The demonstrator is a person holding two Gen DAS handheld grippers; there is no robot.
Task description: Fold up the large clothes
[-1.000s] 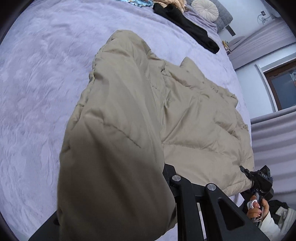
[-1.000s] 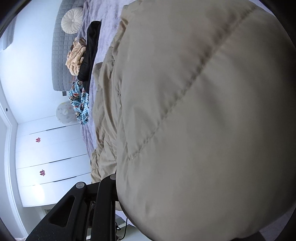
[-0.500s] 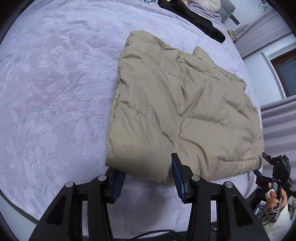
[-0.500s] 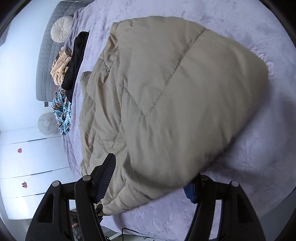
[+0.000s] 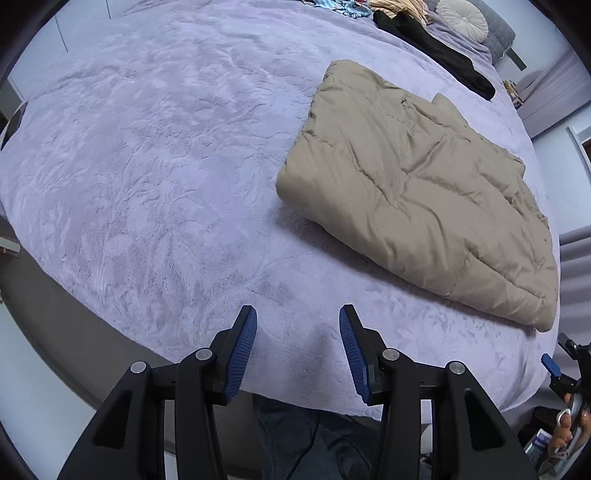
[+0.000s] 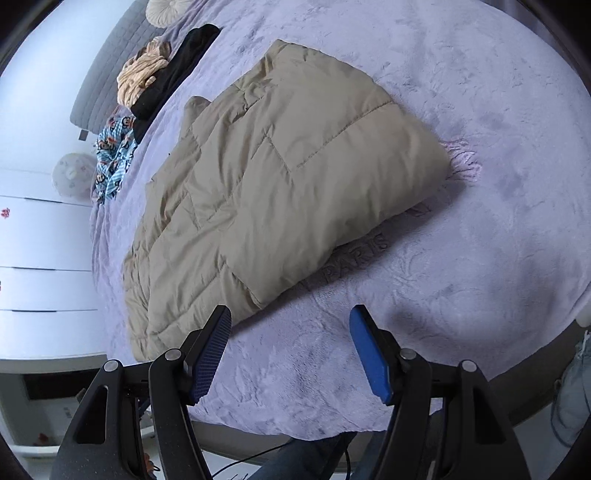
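Observation:
A tan quilted puffer garment point(image 5: 417, 188) lies folded on the lilac bed cover point(image 5: 147, 166), at the right of the left wrist view. It fills the middle left of the right wrist view point(image 6: 273, 184). My left gripper point(image 5: 297, 347) is open and empty, over the bed's near edge, apart from the garment. My right gripper point(image 6: 290, 347) is open and empty; its left finger point(image 6: 212, 350) is just below the garment's near edge, not touching it. The right gripper also shows at the far right of the left wrist view point(image 5: 565, 373).
At the head of the bed lie a black garment point(image 6: 173, 74), a peach striped cloth point(image 6: 142, 74), a blue patterned cloth point(image 6: 112, 147) and a round cushion point(image 5: 463, 14). White cabinets point(image 6: 37, 258) stand left. The bed's near edge point(image 5: 110, 332) drops to the floor.
One second ago both grippers were shut on the garment and held it up. They let it go and pulled back toward the bed's near edge. The garment now lies folded.

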